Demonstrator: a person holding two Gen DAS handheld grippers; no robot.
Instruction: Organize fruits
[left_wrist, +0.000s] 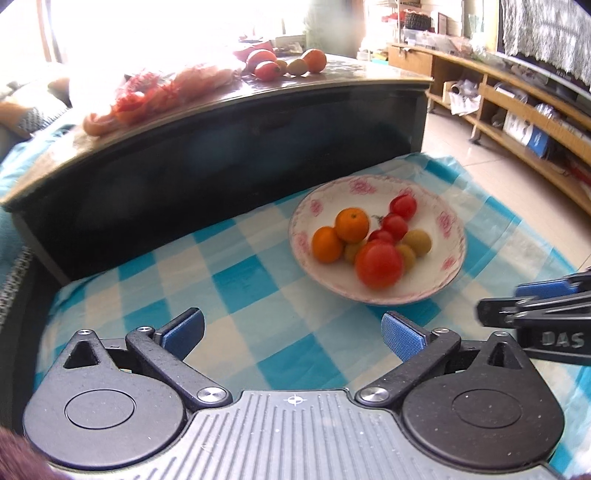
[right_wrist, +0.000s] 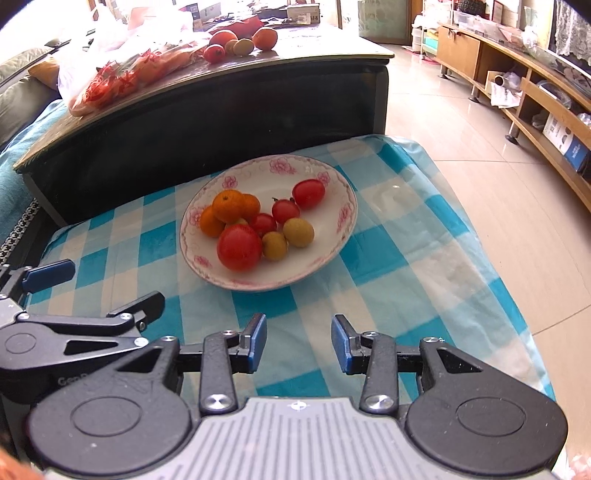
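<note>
1. Left gripper (left_wrist: 291, 332) is held wide, empty; right gripper (right_wrist: 299, 341) narrower, empty.
2. Fruits (right_wrist: 258, 225) are heaped in plate (right_wrist: 343, 221) on checked cloth (right_wrist: 406, 258).
3. Risk: round fruits may be rolled out by a nudge.

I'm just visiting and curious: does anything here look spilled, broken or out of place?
Nothing looks spilled or damaged. The bowl sits upright on the checked cloth with its fruit inside. The only oddity: a few loose fruits remain on the dark table behind, beside a plastic bag.
</note>
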